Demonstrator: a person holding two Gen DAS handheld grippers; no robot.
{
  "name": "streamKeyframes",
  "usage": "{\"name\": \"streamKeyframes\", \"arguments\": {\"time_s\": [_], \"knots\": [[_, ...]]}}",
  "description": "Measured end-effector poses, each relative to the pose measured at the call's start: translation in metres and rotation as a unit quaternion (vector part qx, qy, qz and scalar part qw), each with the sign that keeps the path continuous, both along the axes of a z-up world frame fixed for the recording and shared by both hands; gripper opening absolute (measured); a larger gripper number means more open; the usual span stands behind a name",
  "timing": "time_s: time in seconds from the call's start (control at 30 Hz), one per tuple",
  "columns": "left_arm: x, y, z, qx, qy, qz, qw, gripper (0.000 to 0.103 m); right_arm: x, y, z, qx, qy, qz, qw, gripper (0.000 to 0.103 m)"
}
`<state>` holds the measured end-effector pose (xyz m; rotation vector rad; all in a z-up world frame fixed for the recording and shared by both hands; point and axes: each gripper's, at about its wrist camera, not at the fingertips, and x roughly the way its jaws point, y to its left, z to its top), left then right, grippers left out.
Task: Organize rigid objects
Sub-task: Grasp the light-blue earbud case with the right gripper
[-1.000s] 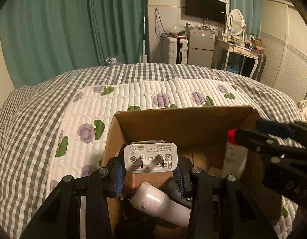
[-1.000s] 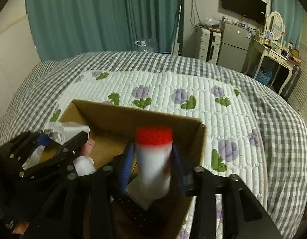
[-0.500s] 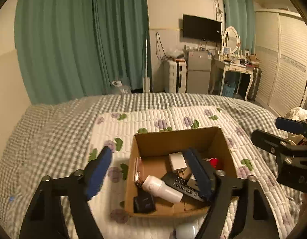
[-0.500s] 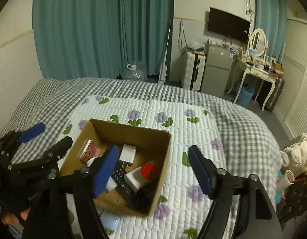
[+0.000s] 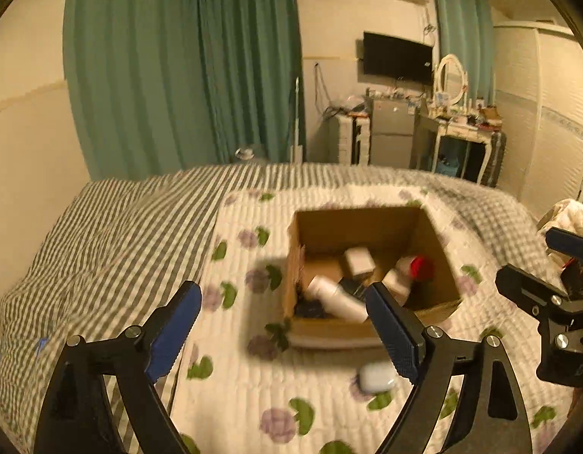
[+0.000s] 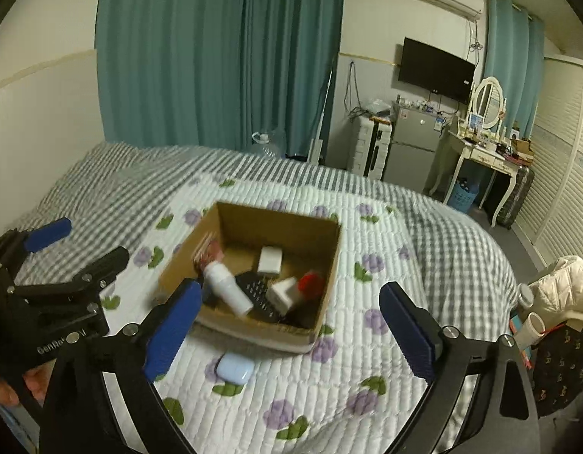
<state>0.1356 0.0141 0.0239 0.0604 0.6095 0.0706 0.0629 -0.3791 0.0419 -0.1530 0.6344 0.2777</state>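
Note:
A cardboard box [image 5: 357,223] [image 6: 276,223] sits on the floral quilt on the bed. In it lie a white charger [image 6: 269,259], a red-capped white bottle [image 6: 308,283], a white cylinder [image 6: 227,287] and a black remote [image 6: 255,289]. A pale blue earbud case [image 6: 234,368] [image 5: 376,376] lies on the quilt in front of the box. My left gripper [image 5: 284,336] is open and empty, well above and short of the box. My right gripper [image 6: 287,329] is open and empty, also raised behind the box.
The bed has a grey checked cover [image 6: 113,189] around the quilt. A white jacket and cups [image 6: 556,287] lie at the right edge. A fridge, dressing table and TV stand by the far wall. Green curtains hang behind the bed.
Both grippers let go of the charger and the red-capped bottle into the box, opened, and pulled up and back away from it.

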Motion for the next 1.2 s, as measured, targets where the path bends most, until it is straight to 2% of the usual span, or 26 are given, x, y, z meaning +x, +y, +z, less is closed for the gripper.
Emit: {"name": "streamKeyframes", "arguments": {"time_s": [0.3,0.57,0.63,0.7,0.8,0.87,0.93,1.0,1.2], "knots": [[0.008,0.023,-0.081,-0.016,0.069,0.013,0.9974,0.091,0.020,0.028,-0.096,-0.018,0.070,0.005,0.997,0.095],[0.025,0.036,-0.122,-0.027,0.115,0.028,0.9926,0.091,0.048,0.044,-0.172,-0.020,0.144,0.012,0.989,0.095],[0.029,0.034,-0.128,-0.027,0.124,0.024,0.9917,0.091,0.051,0.048,-0.188,-0.021,0.159,0.019,0.987,0.090],[0.030,0.031,-0.131,-0.025,0.126,0.021,0.9915,0.091,0.053,0.050,-0.198,-0.023,0.174,0.026,0.984,0.084],[0.032,0.026,-0.137,-0.020,0.131,0.016,0.9910,0.091,0.055,0.055,-0.208,-0.021,0.187,0.038,0.981,0.080],[0.032,0.024,-0.138,-0.016,0.134,0.016,0.9907,0.091,0.057,0.058,-0.215,-0.020,0.198,0.047,0.979,0.074],[0.031,0.023,-0.139,-0.012,0.134,0.016,0.9907,0.091,0.059,0.063,-0.221,-0.026,0.206,0.056,0.977,0.062],[0.031,0.023,-0.138,-0.012,0.132,0.016,0.9910,0.091,0.059,0.066,-0.224,-0.029,0.208,0.063,0.976,0.057],[0.025,0.021,-0.129,-0.010,0.129,0.013,0.9915,0.091,0.046,0.059,-0.208,-0.013,0.187,0.062,0.980,0.056]]}}
